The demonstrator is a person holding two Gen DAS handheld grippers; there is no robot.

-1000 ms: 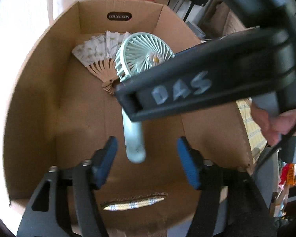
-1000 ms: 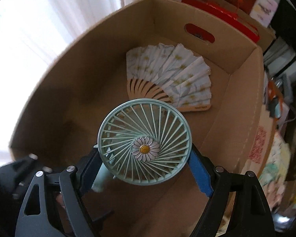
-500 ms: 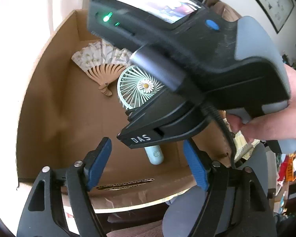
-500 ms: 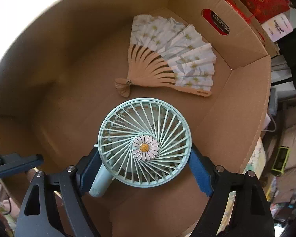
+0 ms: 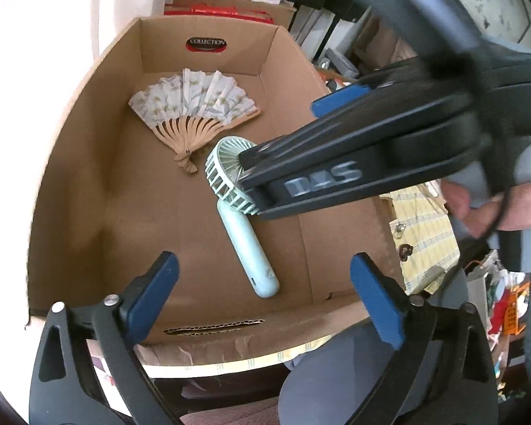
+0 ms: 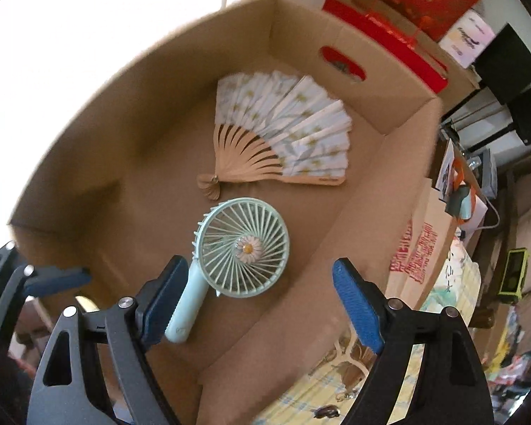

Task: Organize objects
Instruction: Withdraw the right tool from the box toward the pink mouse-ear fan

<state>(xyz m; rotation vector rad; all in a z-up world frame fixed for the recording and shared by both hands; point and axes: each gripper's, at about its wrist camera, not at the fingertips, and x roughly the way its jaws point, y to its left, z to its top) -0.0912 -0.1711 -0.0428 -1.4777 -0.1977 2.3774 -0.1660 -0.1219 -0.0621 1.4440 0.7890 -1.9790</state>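
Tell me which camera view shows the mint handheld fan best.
The right wrist view: the handheld fan lies flat on the cardboard box floor, its whole daisy-centred grille and most of its handle visible. In the left wrist view the right tongs cover most of the grille; the handle shows fully.

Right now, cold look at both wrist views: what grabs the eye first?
The mint handheld fan with a daisy hub, lying flat mid-floor in the cardboard box. Just beyond it, toward the far wall, lies the spread paper folding fan. In the left view, the right claw looms across the fan's head.
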